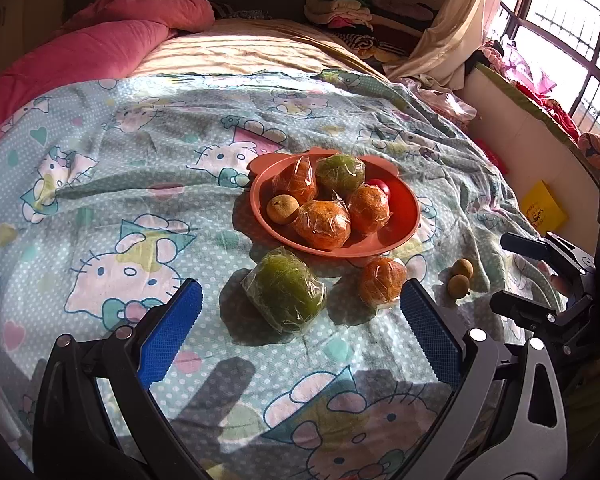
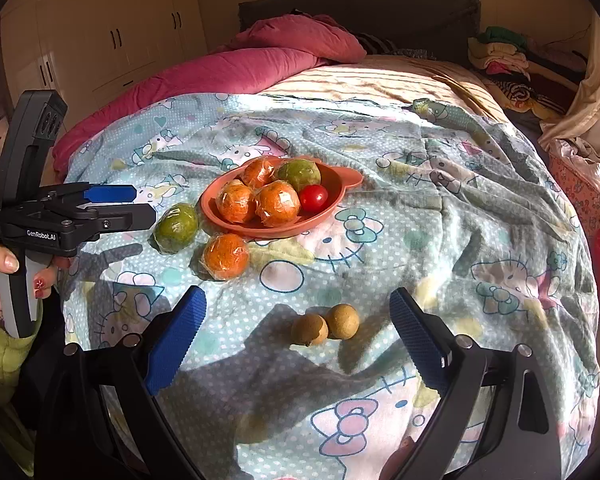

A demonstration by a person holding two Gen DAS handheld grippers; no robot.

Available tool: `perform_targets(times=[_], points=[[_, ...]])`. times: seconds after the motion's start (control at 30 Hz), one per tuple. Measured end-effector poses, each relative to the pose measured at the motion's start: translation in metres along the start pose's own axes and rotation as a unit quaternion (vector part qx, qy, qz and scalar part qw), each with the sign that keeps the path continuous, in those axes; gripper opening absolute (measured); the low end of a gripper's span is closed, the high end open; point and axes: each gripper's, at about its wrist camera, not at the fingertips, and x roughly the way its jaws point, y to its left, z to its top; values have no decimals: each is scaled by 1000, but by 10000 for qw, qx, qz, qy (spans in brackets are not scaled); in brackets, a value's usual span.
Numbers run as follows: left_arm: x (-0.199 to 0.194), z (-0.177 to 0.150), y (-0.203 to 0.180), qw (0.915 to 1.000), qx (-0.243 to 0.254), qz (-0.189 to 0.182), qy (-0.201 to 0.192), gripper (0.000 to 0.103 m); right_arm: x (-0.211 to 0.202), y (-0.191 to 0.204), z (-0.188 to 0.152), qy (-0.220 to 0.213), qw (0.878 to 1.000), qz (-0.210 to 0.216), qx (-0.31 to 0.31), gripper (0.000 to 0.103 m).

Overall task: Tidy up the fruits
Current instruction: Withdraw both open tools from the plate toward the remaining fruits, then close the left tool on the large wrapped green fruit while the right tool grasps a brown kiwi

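An orange-pink plate (image 1: pixel 408 220) (image 2: pixel 340 184) on the bed holds several plastic-wrapped orange fruits, a wrapped green one, a red tomato (image 2: pixel 313 197) and a small brown fruit (image 1: pixel 283 209). In front of the plate lie a wrapped green fruit (image 1: pixel 285 289) (image 2: pixel 177 227) and a wrapped orange fruit (image 1: pixel 382 281) (image 2: pixel 225 256). Two small brown fruits (image 2: pixel 326 324) (image 1: pixel 460 275) rest apart on the sheet. My left gripper (image 1: pixel 302 320) is open, just short of the green fruit. My right gripper (image 2: pixel 298 340) is open, with the two brown fruits between its fingers.
A cartoon-cat sheet (image 1: pixel 140 200) covers the bed; a pink quilt (image 1: pixel 100 52) is bunched at the far left. Piled clothes (image 1: pixel 348 12) sit by the headboard. A yellow box (image 1: pixel 542 208) lies at the bed's right edge. A hand (image 2: pixel 4 268) holds the left gripper.
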Motion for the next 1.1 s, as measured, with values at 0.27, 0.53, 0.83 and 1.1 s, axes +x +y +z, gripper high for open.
perform_targets(times=[0.27,0.53,0.83,1.1], points=[[8,-11,0,9998,36,51,189,93,9,1,-8,221,9997,43,39,90],[13,-17,-3,9995,133,100,262,93,16,7,-17,459,9987,239,7,54],[17,-18,-2,9994,156,157,268,93,23,8,-23,653,9977,173,-54,40],[23,-18,-1,9994,171,247,190,93,30,-1,-23,675,9977,91,57,30]])
